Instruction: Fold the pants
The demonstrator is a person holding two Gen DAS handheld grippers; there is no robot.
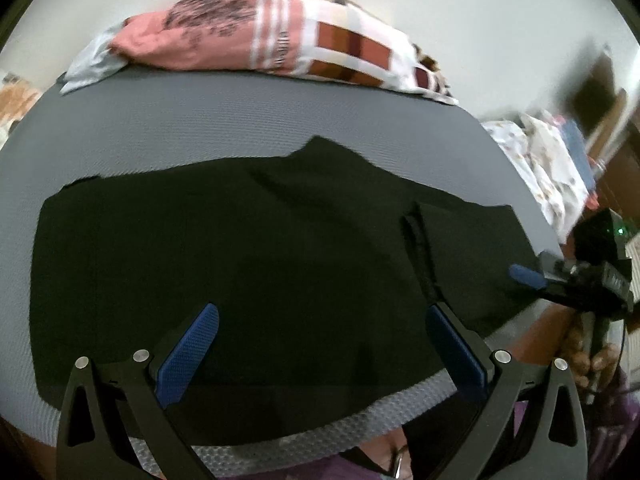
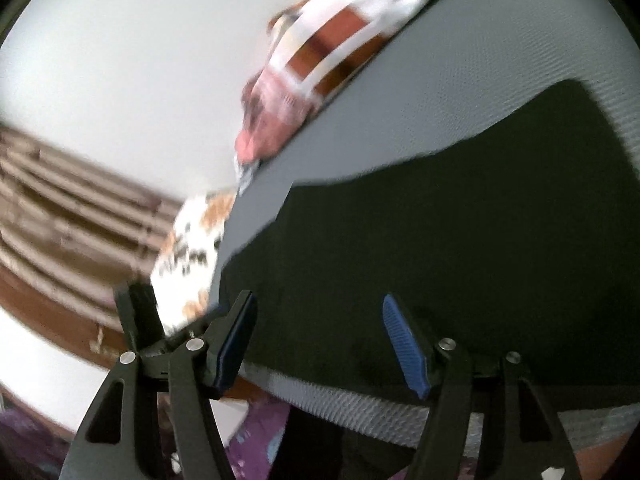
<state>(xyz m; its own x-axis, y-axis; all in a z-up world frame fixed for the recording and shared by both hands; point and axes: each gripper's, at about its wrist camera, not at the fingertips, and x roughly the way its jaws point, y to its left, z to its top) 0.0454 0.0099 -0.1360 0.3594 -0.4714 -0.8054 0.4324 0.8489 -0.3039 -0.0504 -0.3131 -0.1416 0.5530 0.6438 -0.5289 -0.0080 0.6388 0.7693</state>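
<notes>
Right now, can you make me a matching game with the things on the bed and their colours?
Things:
1. pants
2. mat
3. finger pads
4. folded blanket

Colours:
A. blue
B. pink, white and brown
C. black
D. grey

Pairs: 1-C, 2-D, 3-A, 4-B

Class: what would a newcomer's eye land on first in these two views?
The black pants spread flat across the grey mat fill the middle. Behind them, at the mat's far edge, lies a pink, white and brown heap of cloth. Both blue-padded grippers, left and right, gape open over the near edge.
</notes>
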